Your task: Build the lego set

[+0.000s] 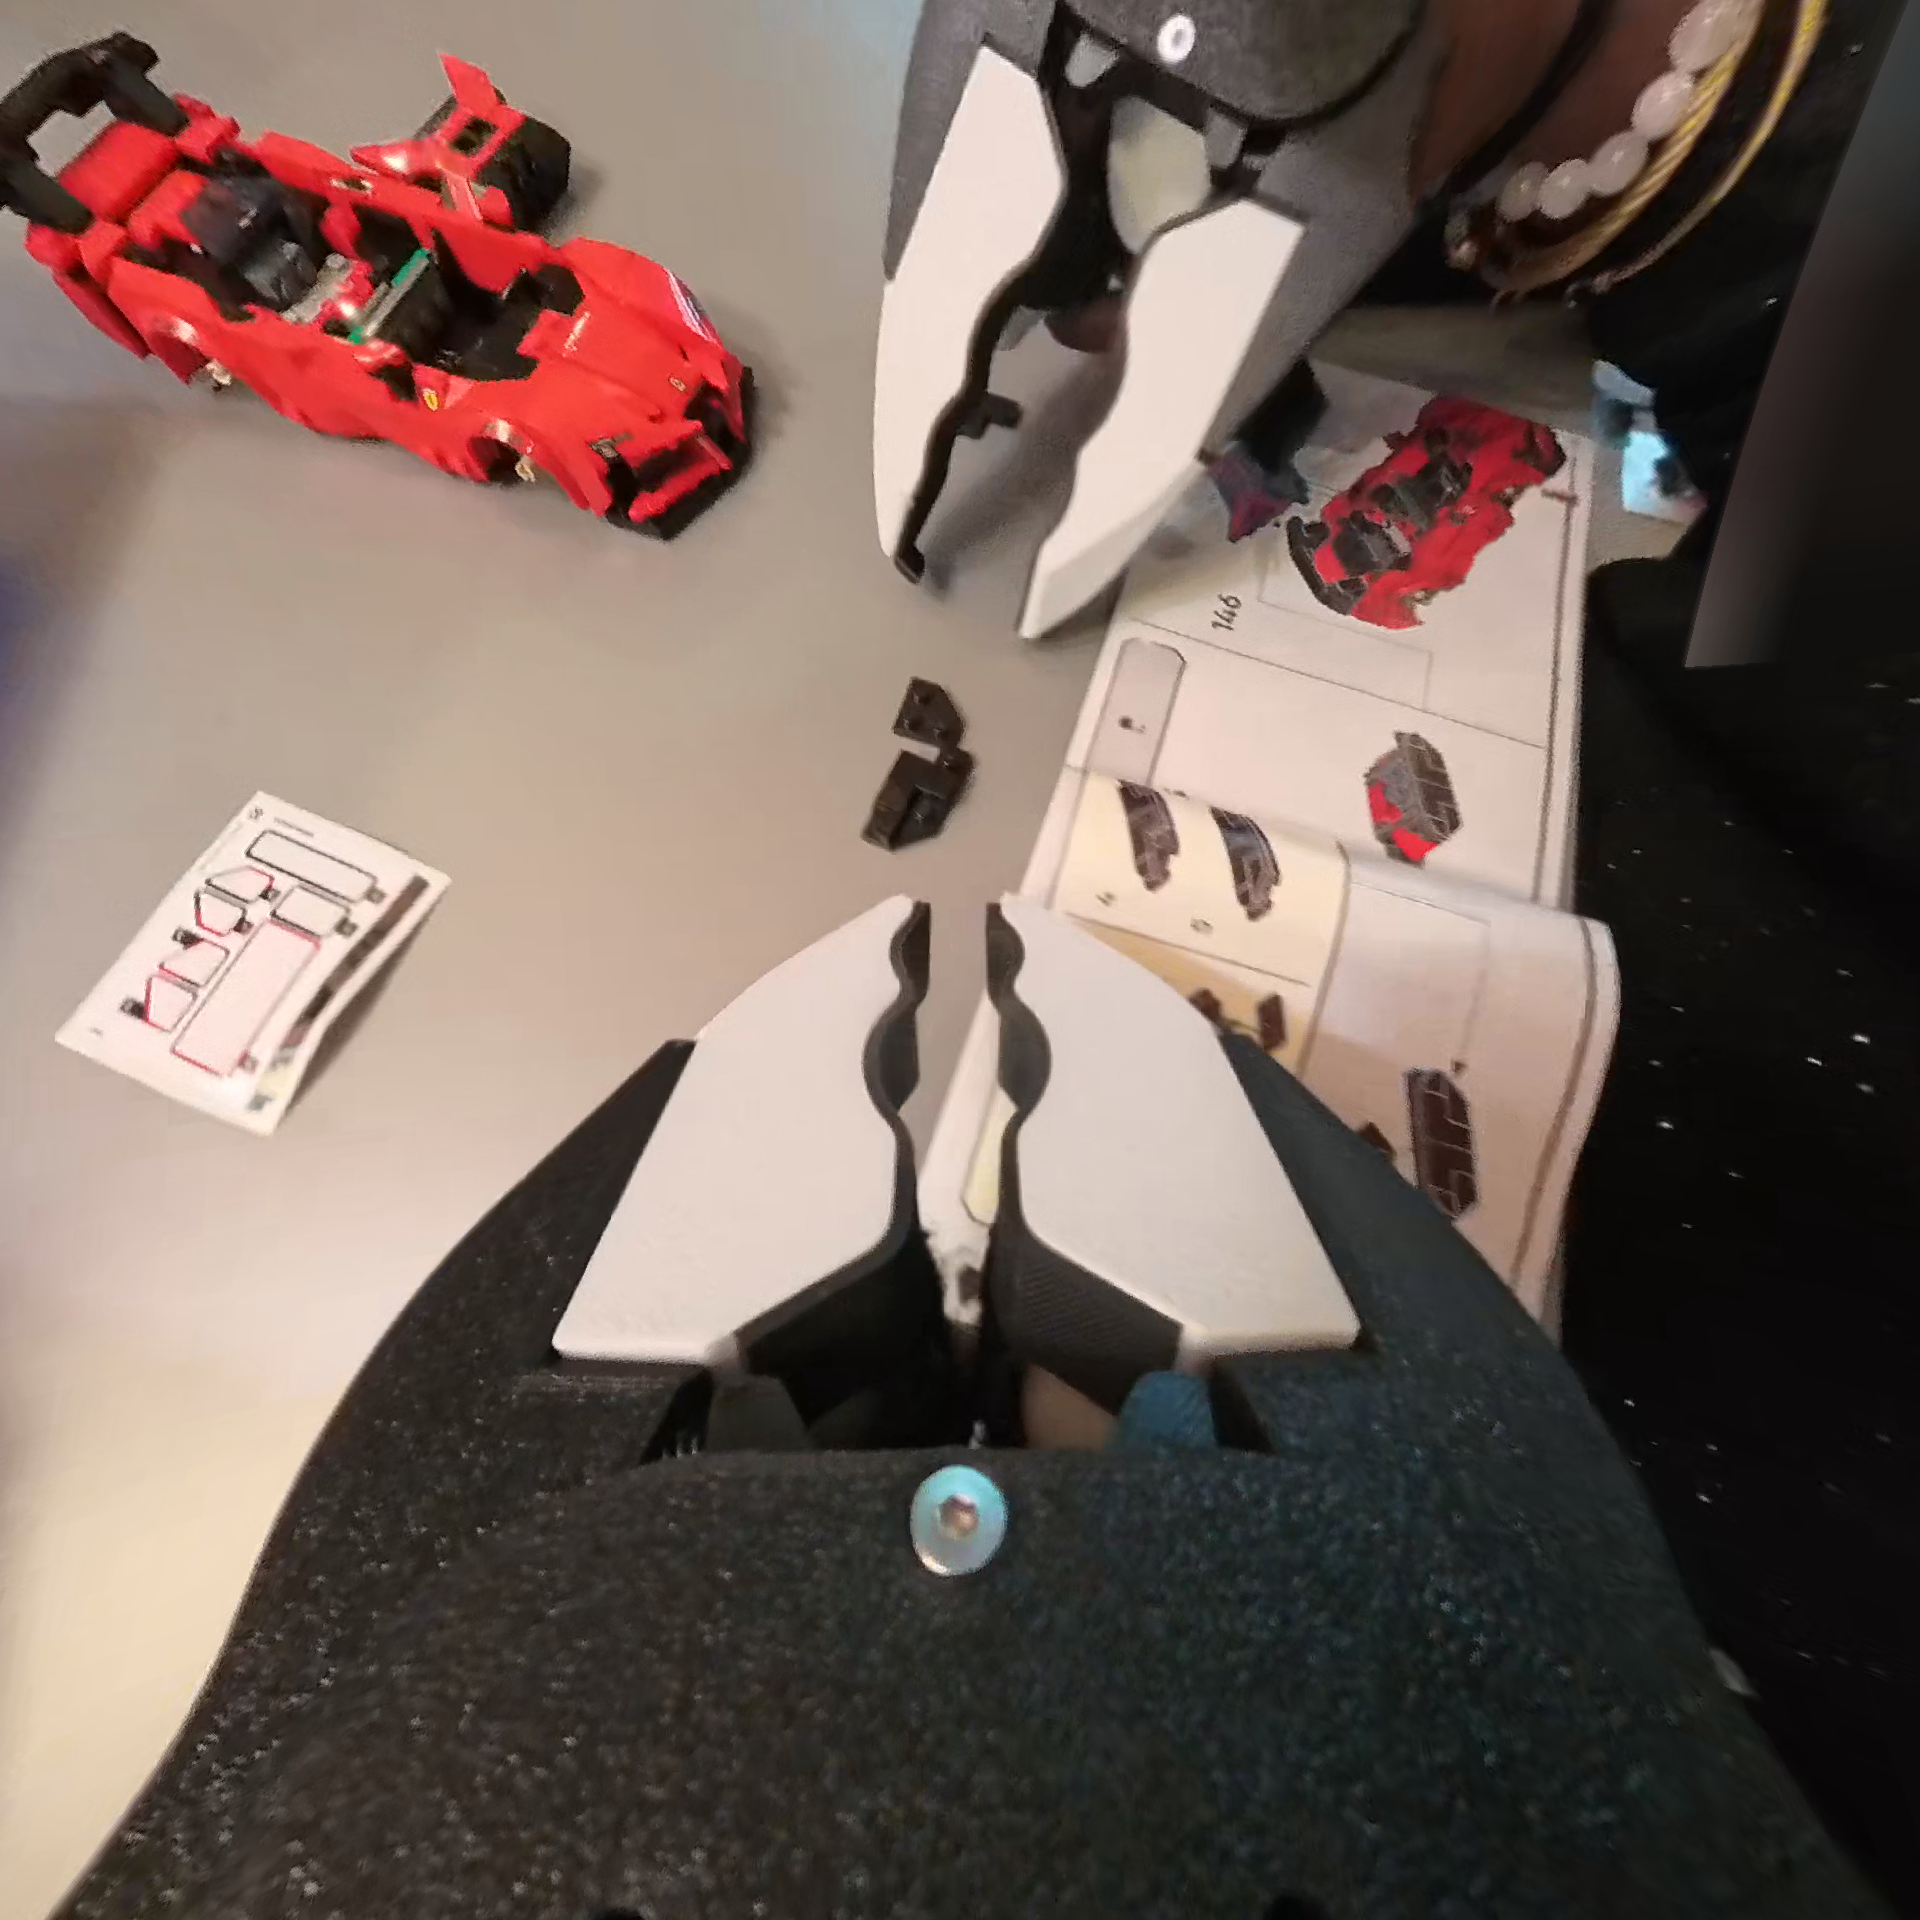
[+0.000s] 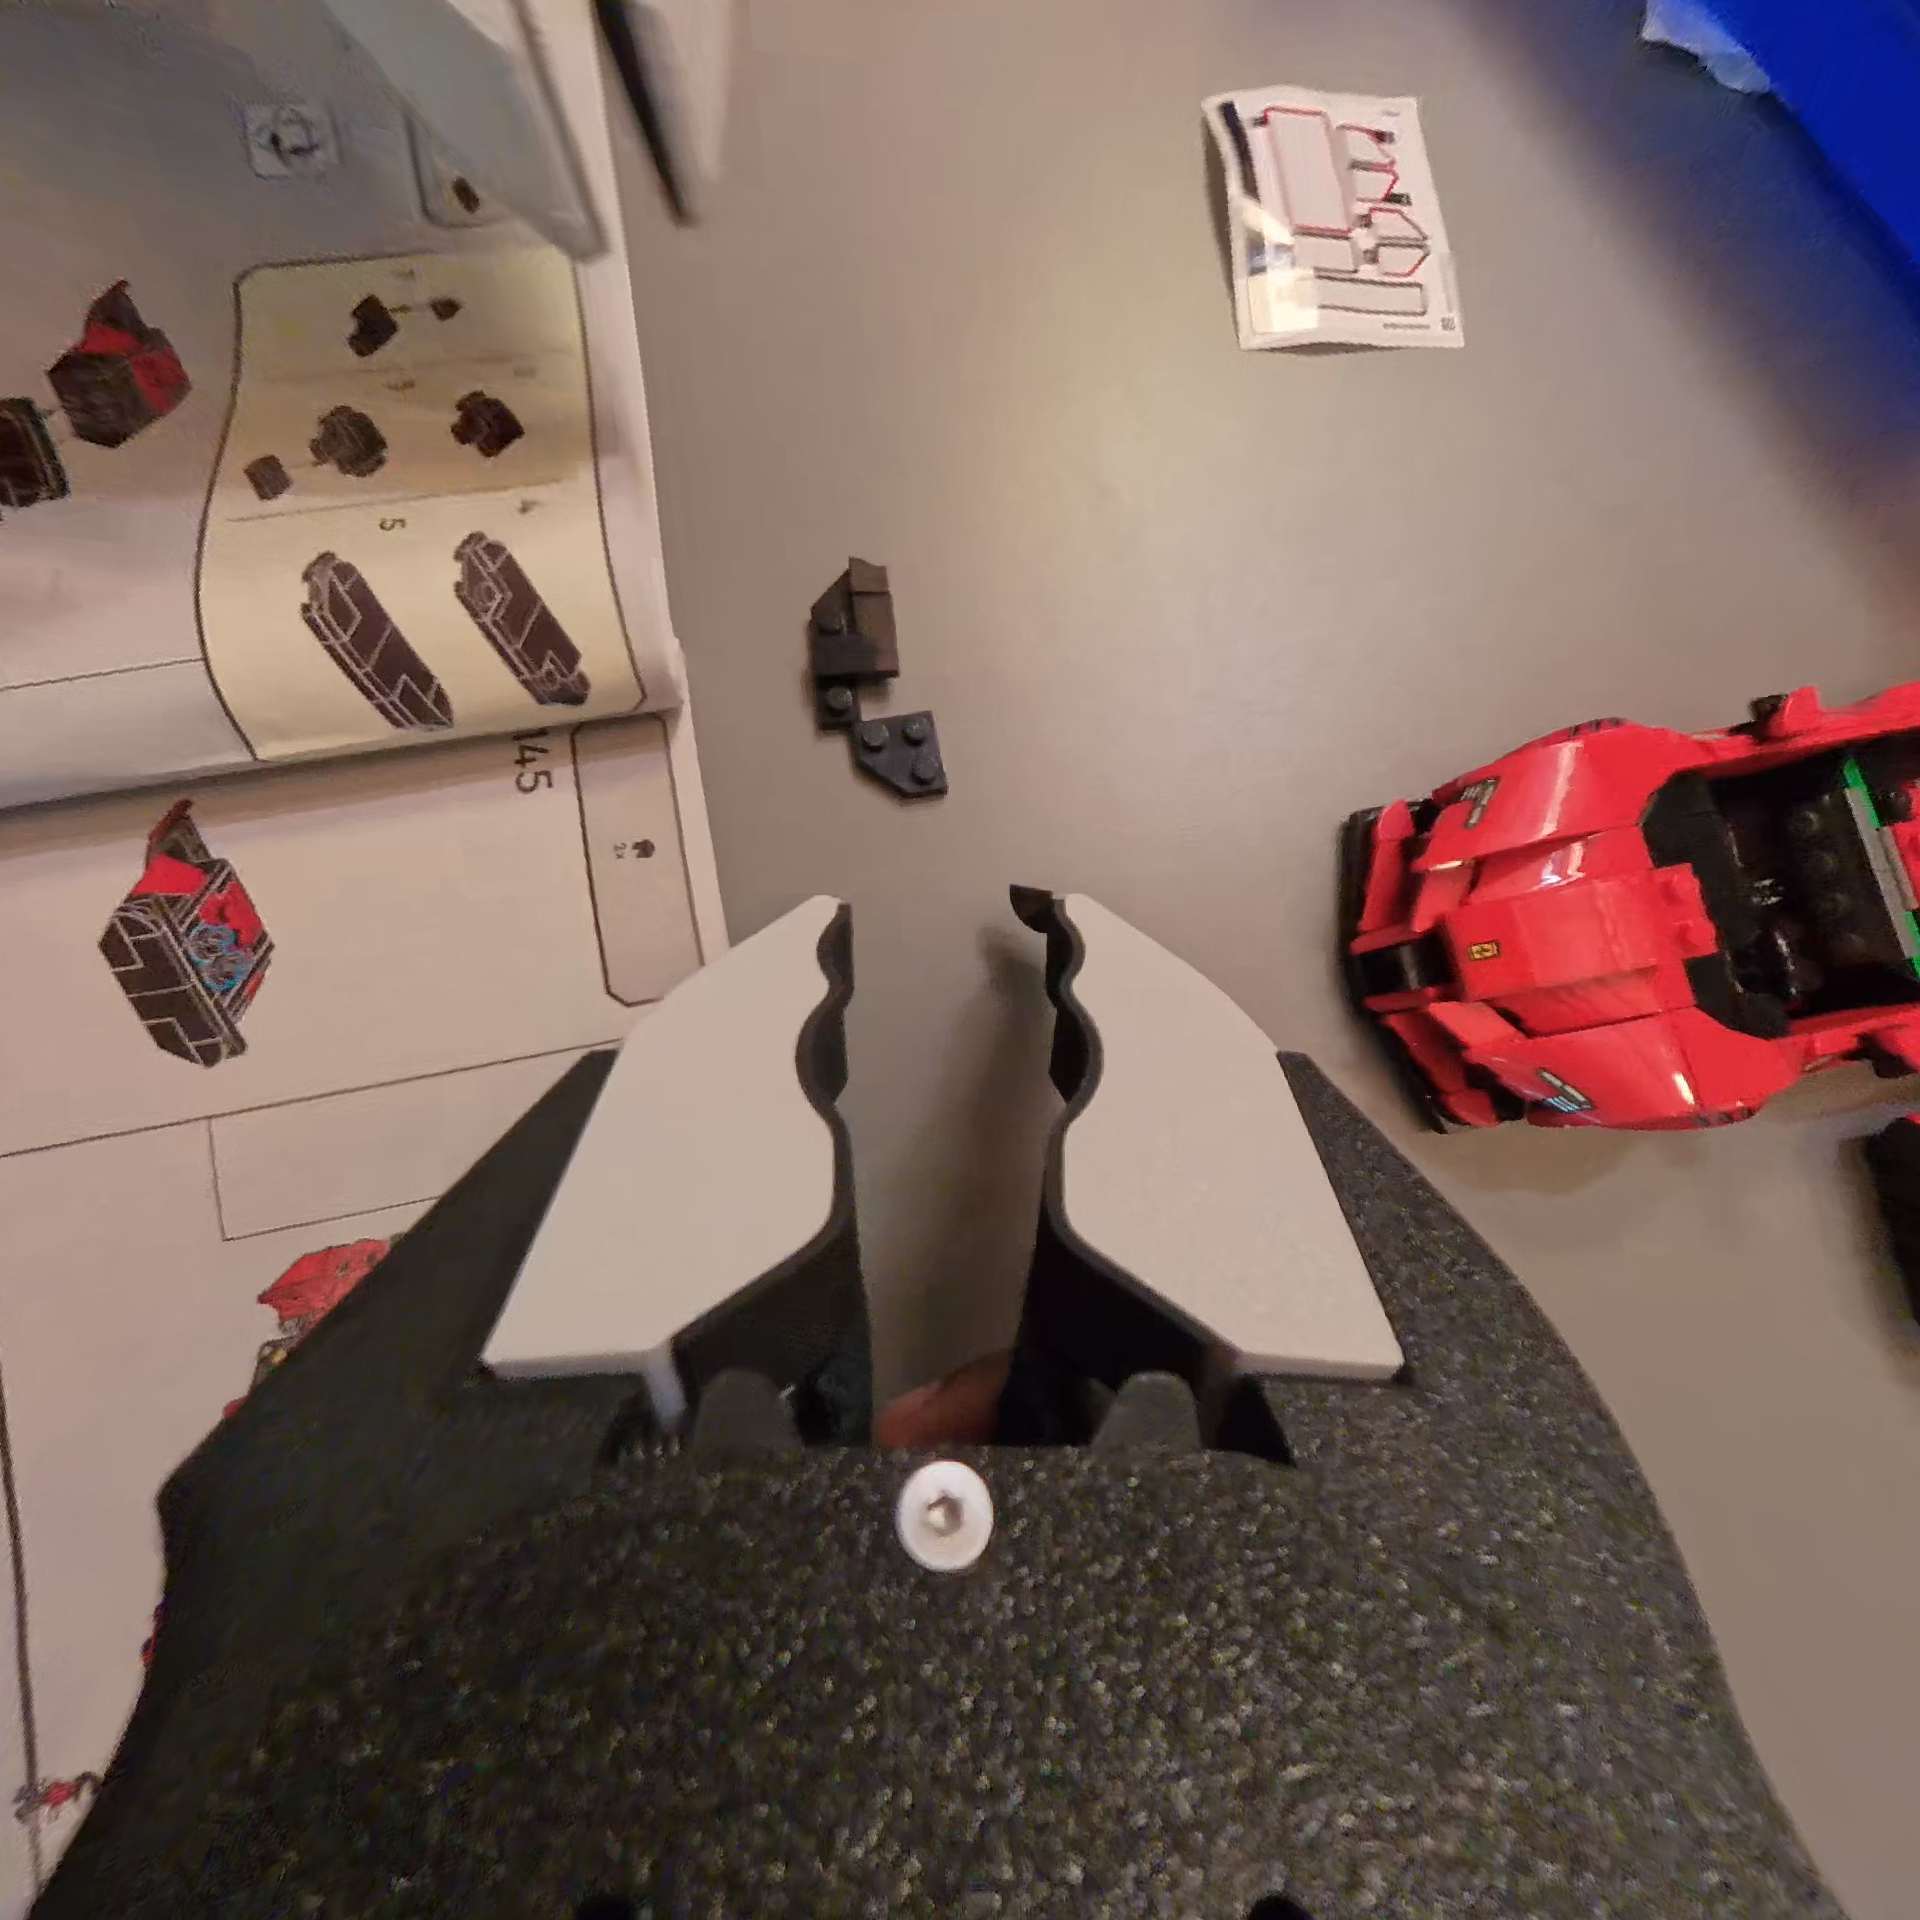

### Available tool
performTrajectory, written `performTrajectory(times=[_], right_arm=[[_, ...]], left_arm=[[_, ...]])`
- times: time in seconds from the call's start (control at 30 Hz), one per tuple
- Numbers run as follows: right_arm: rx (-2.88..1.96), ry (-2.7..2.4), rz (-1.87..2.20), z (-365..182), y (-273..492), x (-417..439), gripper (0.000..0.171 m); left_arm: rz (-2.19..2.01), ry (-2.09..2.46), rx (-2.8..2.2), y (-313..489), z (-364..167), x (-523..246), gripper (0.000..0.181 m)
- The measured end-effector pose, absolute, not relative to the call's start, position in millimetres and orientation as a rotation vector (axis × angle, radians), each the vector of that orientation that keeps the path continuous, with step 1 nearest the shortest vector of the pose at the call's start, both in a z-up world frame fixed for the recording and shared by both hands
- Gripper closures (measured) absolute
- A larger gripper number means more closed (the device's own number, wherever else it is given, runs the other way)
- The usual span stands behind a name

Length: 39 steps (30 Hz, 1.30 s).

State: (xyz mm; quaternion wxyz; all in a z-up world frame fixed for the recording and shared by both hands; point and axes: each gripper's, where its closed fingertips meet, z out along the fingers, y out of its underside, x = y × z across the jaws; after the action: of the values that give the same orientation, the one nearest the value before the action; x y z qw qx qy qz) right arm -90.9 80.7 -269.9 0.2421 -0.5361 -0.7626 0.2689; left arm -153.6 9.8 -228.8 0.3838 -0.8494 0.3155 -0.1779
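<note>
Left gripper [image 1: 951, 914]: jaws nearly clenched, a thin slit between them, holding nothing.
Right gripper [image 2: 930, 904]: jaws released, empty.
Black pieces [image 2: 868, 681]: loose on the table [image 2: 1091, 520], just ahead of both jaws.
Red car [image 2: 1642, 935]: right of the right jaws.
Booklet [image 2: 364, 623]: left of them.
Risk: the small, flat pieces may skid or twist out of a pinch, likely separating.
</note>
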Motion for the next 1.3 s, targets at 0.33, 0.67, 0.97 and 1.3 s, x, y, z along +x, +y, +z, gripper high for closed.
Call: performTrajectory(times=[0.33,0.67,0.97,1.3], right_arm=[[-1.468,-2.059,0.912,-256.7,73.2,-88.1,0.121],[-1.477,-2.033,1.031,-253.2,65.6,-91.5,0.123],[-1.476,-2.172,0.893,-269.1,59.6,-87.3,0.108],[-1.492,-2.139,1.013,-263.2,53.5,-89.8,0.104]], left_arm=[[-0.382,1.057,-2.261,41.8,-271.3,-156.3,0.157],[-0.457,0.814,-2.156,28.8,-236.4,-172.8,0.161],[-0.46,0.854,-2.168,27.2,-247.6,-165.0,0.162],[-0.446,0.925,-2.189,36.7,-258.8,-152.9,0.162]])
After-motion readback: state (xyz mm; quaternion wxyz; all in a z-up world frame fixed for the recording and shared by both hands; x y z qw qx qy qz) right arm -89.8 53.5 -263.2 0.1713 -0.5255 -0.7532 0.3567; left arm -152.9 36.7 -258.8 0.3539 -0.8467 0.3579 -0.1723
